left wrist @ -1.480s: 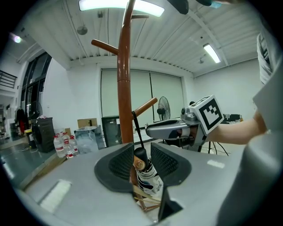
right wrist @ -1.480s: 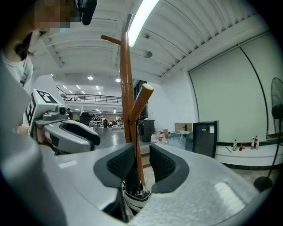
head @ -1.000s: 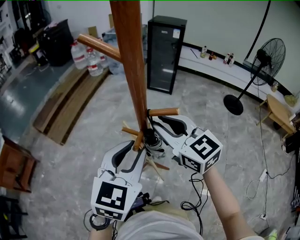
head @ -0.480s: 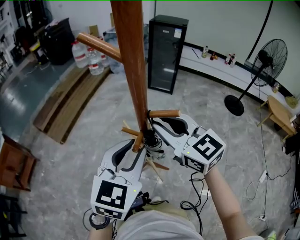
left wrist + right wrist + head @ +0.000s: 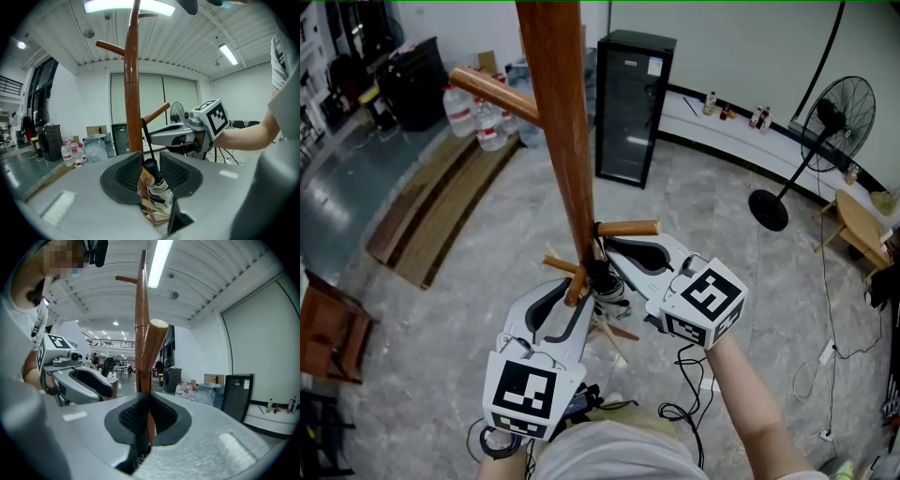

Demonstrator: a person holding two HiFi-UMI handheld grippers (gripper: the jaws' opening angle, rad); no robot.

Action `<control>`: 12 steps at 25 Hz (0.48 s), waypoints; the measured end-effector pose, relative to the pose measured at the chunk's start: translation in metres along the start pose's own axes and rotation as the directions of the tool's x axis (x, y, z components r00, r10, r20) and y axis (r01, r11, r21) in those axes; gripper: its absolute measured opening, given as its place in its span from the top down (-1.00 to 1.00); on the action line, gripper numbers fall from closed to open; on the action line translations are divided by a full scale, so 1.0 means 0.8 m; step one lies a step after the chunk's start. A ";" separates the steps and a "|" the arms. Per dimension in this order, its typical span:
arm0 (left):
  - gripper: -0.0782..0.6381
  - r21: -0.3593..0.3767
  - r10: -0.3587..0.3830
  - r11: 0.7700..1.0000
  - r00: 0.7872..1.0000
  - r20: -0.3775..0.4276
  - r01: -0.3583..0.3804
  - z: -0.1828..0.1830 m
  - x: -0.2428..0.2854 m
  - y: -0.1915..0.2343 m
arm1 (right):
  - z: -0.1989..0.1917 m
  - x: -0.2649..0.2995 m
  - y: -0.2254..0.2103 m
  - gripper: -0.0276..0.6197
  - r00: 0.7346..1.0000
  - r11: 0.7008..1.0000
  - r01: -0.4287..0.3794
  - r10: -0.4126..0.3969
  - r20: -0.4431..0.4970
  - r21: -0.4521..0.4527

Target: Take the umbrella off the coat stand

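A folded umbrella (image 5: 606,281) with a black-and-white cover hangs by a thin black strap (image 5: 146,138) from a low peg (image 5: 628,227) of the wooden coat stand (image 5: 562,131). My left gripper (image 5: 578,289) comes from below, and its pads hold the umbrella's (image 5: 158,193) dark top between them. From the right, my right gripper (image 5: 602,246) reaches in just under the peg, shut on the strap. In the right gripper view its jaws (image 5: 149,397) meet in front of the peg (image 5: 153,350) and the stand's pole.
Behind the stand are a black cabinet (image 5: 633,108), water bottles (image 5: 478,117) and wooden boards (image 5: 441,202). A standing fan (image 5: 825,141) and a small wooden table (image 5: 861,223) are at the right. Cables (image 5: 694,375) trail on the floor by my feet.
The right gripper's jaws have come together at the strap under the peg. Both hands and the umbrella stay where they were.
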State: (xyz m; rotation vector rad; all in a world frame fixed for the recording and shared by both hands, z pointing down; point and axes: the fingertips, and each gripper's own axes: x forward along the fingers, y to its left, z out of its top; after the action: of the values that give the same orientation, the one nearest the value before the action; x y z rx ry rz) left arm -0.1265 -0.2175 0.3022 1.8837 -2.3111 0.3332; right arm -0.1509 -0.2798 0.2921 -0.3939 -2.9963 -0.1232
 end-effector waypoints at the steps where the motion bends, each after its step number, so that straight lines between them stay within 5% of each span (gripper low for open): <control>1: 0.45 0.000 -0.002 1.000 1.000 0.001 0.002 0.000 0.000 0.000 | 0.000 0.000 0.000 0.90 1.000 1.000 0.003 -0.003 0.002 0.015; 12: 0.45 0.029 -0.019 0.999 1.000 0.012 0.018 0.010 0.003 0.004 | 0.007 -0.013 -0.009 0.91 0.998 0.994 0.054 -0.056 0.025 0.098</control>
State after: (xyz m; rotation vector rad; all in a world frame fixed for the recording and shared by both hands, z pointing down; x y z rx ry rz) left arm -0.1299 -0.2215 0.2952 1.9250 -2.3076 0.3554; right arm -0.1434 -0.2886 0.2850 -0.3053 -3.0260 0.0231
